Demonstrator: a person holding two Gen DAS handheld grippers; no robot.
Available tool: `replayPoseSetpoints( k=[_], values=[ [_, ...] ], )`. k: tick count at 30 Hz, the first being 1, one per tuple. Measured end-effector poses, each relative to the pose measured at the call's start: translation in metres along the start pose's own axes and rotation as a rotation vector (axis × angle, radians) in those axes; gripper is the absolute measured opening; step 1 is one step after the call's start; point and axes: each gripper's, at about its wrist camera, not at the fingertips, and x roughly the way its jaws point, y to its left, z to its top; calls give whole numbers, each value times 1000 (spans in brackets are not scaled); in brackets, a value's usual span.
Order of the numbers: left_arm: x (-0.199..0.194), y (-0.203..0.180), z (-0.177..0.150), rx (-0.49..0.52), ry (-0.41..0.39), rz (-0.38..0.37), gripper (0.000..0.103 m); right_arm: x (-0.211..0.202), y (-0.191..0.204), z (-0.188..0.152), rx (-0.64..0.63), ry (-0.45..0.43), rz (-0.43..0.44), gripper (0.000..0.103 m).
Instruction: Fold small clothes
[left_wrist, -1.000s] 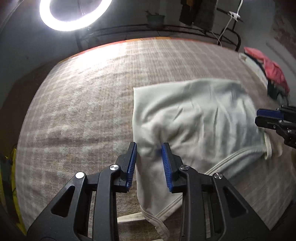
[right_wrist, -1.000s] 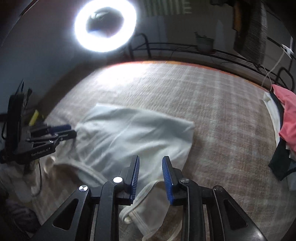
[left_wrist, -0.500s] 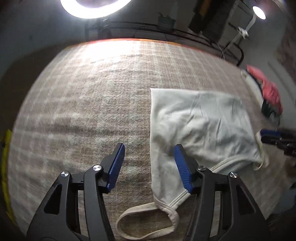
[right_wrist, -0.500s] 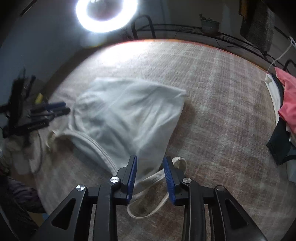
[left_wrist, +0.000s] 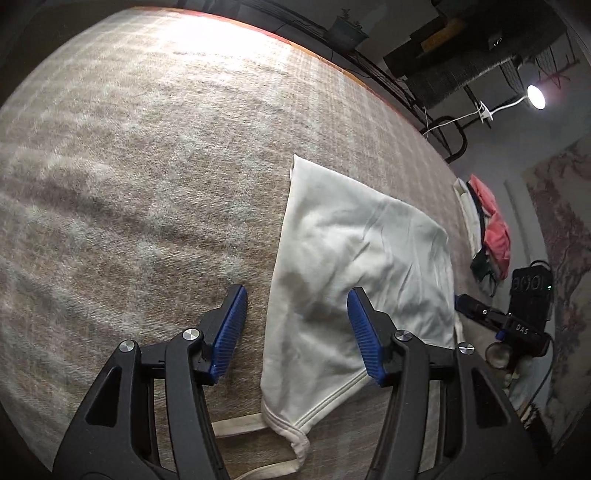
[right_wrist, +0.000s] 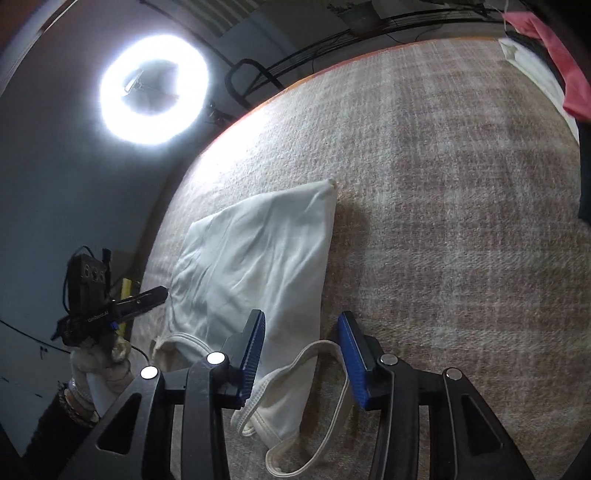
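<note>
A white tank top (left_wrist: 354, 266) lies flat on the plaid bed cover (left_wrist: 129, 166), folded lengthwise, with its hem end pointing away and its shoulder straps (right_wrist: 317, 369) nearest the cameras.

The left gripper (left_wrist: 297, 332) hovers above the strap end with its jaws spread wide; the garment's left edge passes between the blue pads (left_wrist: 231, 328), and nothing is clamped.

The right gripper (right_wrist: 301, 354) is likewise spread wide over the other strap loop, holding nothing (contact between pads and cloth cannot be confirmed from this angle). The cloth shows light creases across its middle.

From the right wrist view, the left gripper appears just beside the garment's left edge, gripped by a gloved hand (right_wrist: 107, 365).

A ring light (right_wrist: 153, 90) glares beyond the bed's far edge. A pile of clothes (left_wrist: 487, 229), including a pink-red item, sits well apart at the right side of the bed.
</note>
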Motion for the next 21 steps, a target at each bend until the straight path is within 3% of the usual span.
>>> replayPoseSetpoints(
  k=[6, 12, 13, 17, 21],
  values=[
    [6, -9, 4, 20, -8, 8, 54, 4, -9, 3, 68, -15, 71, 36],
    [18, -18, 9, -2, -15, 39, 28, 15, -1, 8, 90, -36, 62, 27],
    [20, -21, 9, 4, -11, 51, 20, 17, 1, 9, 94, -40, 57, 24],
    [18, -36, 5, 67, -43, 112, 10, 24, 17, 10, 46, -36, -37, 9],
    [7, -50, 1, 126, -84, 144, 9, 20, 42, 10, -47, -50, -122, 6]
  ],
)
